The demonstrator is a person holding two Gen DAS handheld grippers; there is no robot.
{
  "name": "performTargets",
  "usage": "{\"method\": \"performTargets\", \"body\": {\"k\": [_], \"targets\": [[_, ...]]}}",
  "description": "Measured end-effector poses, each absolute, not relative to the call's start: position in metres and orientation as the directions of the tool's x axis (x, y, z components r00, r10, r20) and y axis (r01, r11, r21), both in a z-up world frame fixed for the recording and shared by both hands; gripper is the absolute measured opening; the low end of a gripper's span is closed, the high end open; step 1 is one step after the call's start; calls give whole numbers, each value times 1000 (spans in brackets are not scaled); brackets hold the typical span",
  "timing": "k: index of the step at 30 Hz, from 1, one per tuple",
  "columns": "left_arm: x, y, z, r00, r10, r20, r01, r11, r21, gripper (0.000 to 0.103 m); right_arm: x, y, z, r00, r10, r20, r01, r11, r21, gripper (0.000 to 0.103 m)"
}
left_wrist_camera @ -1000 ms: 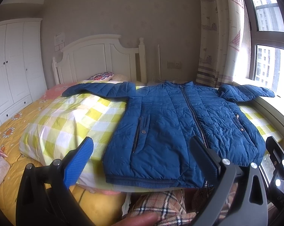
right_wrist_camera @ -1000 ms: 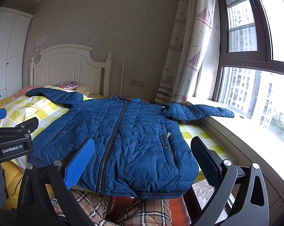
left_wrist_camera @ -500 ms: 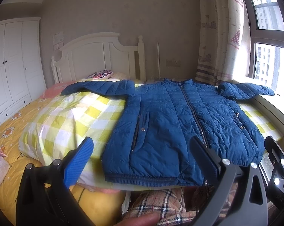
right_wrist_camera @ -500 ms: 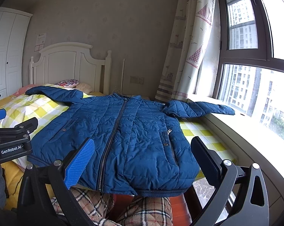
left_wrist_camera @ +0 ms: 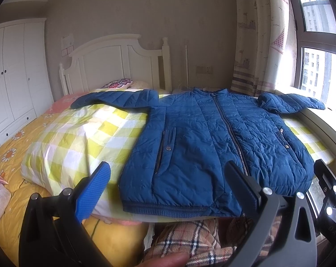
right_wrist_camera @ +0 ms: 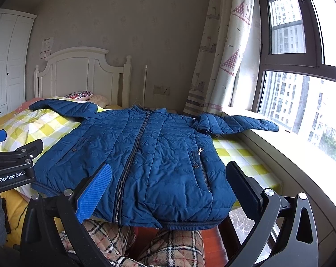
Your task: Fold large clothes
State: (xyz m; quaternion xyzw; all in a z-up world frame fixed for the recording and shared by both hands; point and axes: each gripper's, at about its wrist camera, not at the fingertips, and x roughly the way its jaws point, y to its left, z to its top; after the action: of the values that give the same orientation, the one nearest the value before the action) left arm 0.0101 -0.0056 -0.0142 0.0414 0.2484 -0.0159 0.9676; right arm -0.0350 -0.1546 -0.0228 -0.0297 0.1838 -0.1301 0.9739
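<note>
We have folded nothing yet: the blue jacket point(right_wrist_camera: 145, 160) lies flat, zipped, on the bed point(left_wrist_camera: 74, 138), both sleeves spread wide. Our left hand-held gripper point(left_wrist_camera: 168, 189) and right hand-held gripper point(right_wrist_camera: 168, 189) hover agape before its hem, holding nothing.

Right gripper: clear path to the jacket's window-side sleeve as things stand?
Probably yes. The right gripper is open and empty, and the sleeve lies exposed on the jacket, stretched onto the windowsill, with nothing on top. It is a far reach across the hem, though.
</note>
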Motion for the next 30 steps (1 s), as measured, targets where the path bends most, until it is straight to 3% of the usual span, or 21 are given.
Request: {"method": "performTargets", "body": {"k": [17,30], "targets": [[61,-21,-53,790,21,-612,75,989,131,101,25,-196,-62,822,-259,-507,286,958,-25,99],[169,-74,-74,722,47,-690,127,972,199,101,99,-265,-58,789,-274,-549,354,934,42,99]]}}
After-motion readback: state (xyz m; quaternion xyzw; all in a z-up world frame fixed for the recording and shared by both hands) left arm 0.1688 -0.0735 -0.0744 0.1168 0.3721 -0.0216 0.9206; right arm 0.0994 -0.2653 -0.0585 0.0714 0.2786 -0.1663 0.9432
